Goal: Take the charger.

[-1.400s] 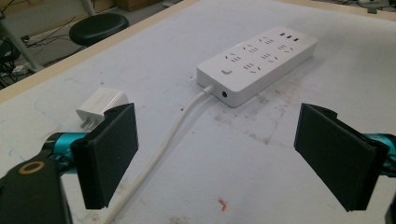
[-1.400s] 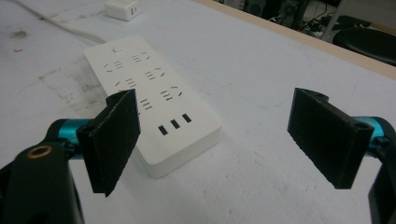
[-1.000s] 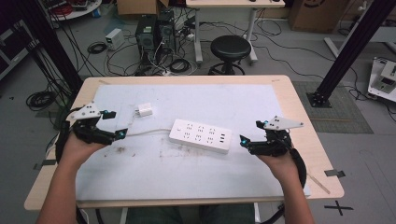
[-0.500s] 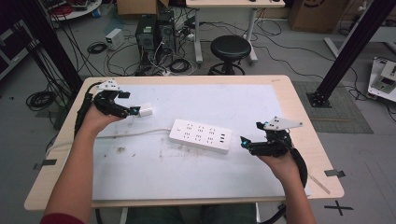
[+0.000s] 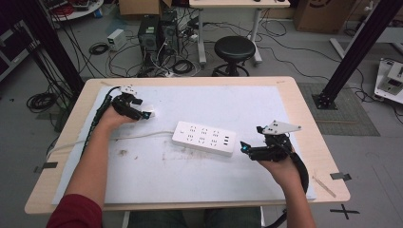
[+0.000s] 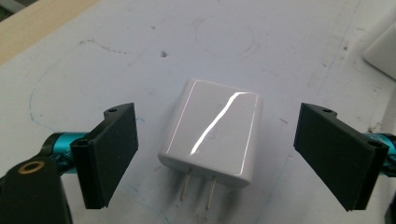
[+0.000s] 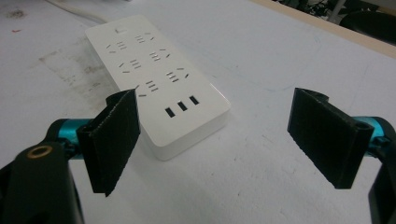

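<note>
A white plug adapter [image 6: 214, 131] lies flat on the white mat, its two metal prongs pointing toward the camera. My left gripper [image 6: 229, 161] stands open around it, one jaw on each side, touching neither side. From above, the left gripper [image 5: 143, 114] sits at the mat's far left with the adapter [image 5: 148, 109] at its tips. A white power strip [image 5: 204, 137] lies mid-table, its cord running off to the left. My right gripper [image 5: 244, 148] hovers open just right of the strip's USB end [image 7: 181, 106].
The white mat [image 5: 247, 107] covers most of the wooden table [image 5: 309, 118]. Smudges mark the mat [image 5: 121, 153] in front of the strip. Beyond the table stand a black stool [image 5: 234, 49], a computer tower [image 5: 148, 34] and loose cables on the floor.
My left gripper has moved away from the person and rightward to the adapter, and now straddles it. The right gripper has held still.
</note>
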The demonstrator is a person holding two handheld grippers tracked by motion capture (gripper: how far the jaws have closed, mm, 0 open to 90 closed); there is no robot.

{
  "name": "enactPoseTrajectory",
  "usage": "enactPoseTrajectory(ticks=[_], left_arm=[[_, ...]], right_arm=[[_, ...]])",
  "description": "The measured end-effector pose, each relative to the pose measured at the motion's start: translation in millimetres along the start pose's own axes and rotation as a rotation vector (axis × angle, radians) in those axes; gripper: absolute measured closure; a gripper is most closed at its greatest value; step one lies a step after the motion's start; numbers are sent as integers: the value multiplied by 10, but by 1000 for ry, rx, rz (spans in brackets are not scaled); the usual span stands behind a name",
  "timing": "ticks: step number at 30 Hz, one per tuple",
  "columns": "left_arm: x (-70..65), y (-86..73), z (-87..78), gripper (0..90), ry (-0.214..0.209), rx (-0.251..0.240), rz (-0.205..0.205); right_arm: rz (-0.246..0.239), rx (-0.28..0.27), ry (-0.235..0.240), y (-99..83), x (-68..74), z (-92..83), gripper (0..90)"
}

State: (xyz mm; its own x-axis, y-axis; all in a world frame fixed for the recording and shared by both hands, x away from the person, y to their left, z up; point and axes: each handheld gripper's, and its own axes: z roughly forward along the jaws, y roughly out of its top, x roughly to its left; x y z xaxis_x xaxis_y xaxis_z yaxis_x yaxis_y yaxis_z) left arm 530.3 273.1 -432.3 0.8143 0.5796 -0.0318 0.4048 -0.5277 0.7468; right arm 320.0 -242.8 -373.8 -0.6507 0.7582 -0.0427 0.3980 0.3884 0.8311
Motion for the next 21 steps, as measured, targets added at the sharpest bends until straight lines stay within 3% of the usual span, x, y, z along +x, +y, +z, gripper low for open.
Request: enactPoseTrajectory(ticks=[6,15,21], left_arm=[[55,-57,51,154,-14,7,-1],[30,-41,64,257,-23,7,51],[36,-62,97,280,-23,18,50]], right_arm=[[1,1,-7,-6,0,-13,172],[7,5,-1,-16,-4,23,172],[3,10,2,-14,3,30,172]])
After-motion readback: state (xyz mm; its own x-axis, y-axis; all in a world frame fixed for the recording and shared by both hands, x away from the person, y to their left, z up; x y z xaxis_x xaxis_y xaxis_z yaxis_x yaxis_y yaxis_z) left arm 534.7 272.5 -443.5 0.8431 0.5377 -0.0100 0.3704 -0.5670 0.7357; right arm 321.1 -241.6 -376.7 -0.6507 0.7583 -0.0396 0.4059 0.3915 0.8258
